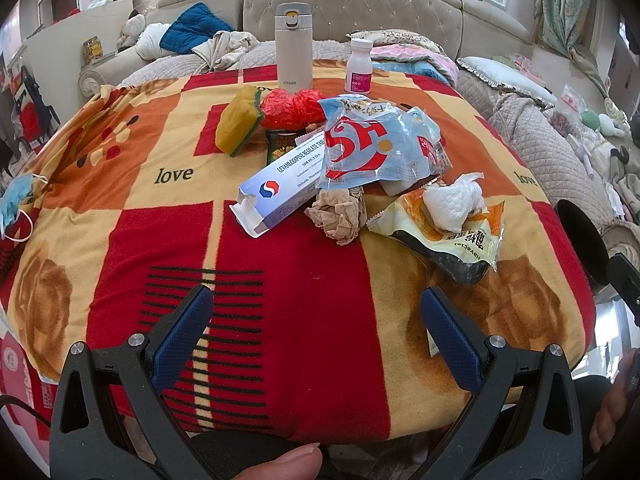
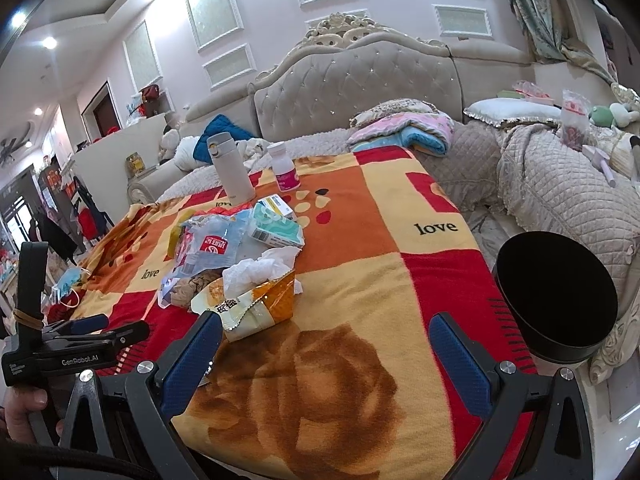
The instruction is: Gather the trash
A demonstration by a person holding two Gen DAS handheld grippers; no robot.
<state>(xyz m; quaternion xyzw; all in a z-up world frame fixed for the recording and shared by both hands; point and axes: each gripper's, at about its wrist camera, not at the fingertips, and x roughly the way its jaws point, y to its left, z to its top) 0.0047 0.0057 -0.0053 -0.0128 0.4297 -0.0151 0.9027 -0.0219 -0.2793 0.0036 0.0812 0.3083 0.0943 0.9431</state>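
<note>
1. Both grippers hang over the near edge of the blanket (image 1: 120,152), short of the litter. The left gripper (image 1: 316,304) has its fingers wide apart with nothing between them; the right gripper (image 2: 326,334) is the same, spread and empty. I judge this a ready stance before a first pick.

2. The trash sits in one heap at the middle of the blanket, ahead of the left gripper and ahead-left of the right. Seen in the heap: a pill box (image 1: 280,178) with its end flap open, a crumpled clear bag (image 1: 372,148), a brown paper wad (image 1: 340,212), a white tissue (image 1: 452,200) lying on a snack wrapper (image 1: 448,240), and a red plastic ball (image 1: 292,108).

3. The wrapper is the nearest piece to the right gripper; its edge lies just beside the left finger (image 2: 192,356) in that view. I cannot tell whether they touch.

4. A sponge (image 1: 236,120) leans at the heap's far left. Whether it counts as trash is unclear.

5. A flask (image 1: 293,46) and a pill bottle (image 1: 359,66) stand upright behind the heap, apart from it. Judgement: kept items, not for collection.

6. A face mask (image 1: 16,204) lies alone at the far left edge, well apart from the heap.

7. A black bin (image 2: 556,300) stands at the right edge of the blanket, mouth tilted toward the grippers. Judgement: placed there to receive the trash within the right gripper's reach.
</note>
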